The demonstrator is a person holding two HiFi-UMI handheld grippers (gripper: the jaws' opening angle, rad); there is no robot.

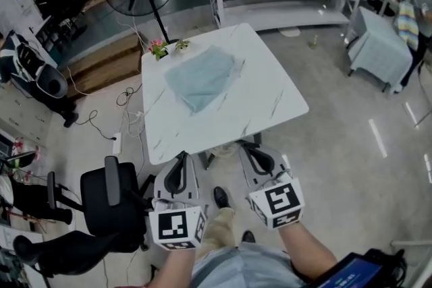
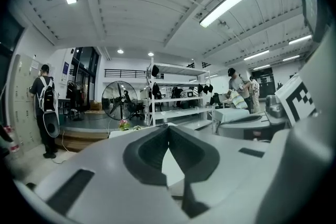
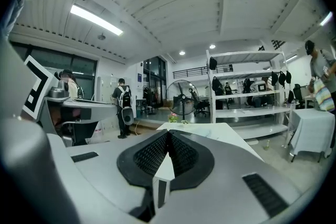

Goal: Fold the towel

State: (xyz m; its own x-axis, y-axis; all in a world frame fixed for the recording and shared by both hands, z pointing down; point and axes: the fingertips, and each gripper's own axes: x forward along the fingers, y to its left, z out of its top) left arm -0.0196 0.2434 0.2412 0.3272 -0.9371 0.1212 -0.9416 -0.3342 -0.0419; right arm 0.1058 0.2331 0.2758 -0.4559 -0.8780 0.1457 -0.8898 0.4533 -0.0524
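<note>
Grippers up front: left gripper and right gripper both hang just off the near edge of the table, jaws pressed together with nothing between them. Towel lies rumpled on the table's far half, well ahead of both grippers. Small flowers sit at the table's far left corner.

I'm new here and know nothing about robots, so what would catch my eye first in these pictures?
Probably the pale blue towel, loosely spread on the far half of the white marbled table in the middle of the head view. Next come the two grey hand-held tools at the bottom, the left gripper and the right gripper. Each carries a black-and-white marker cube, with jaws shut on nothing, by the table's near edge.
</note>
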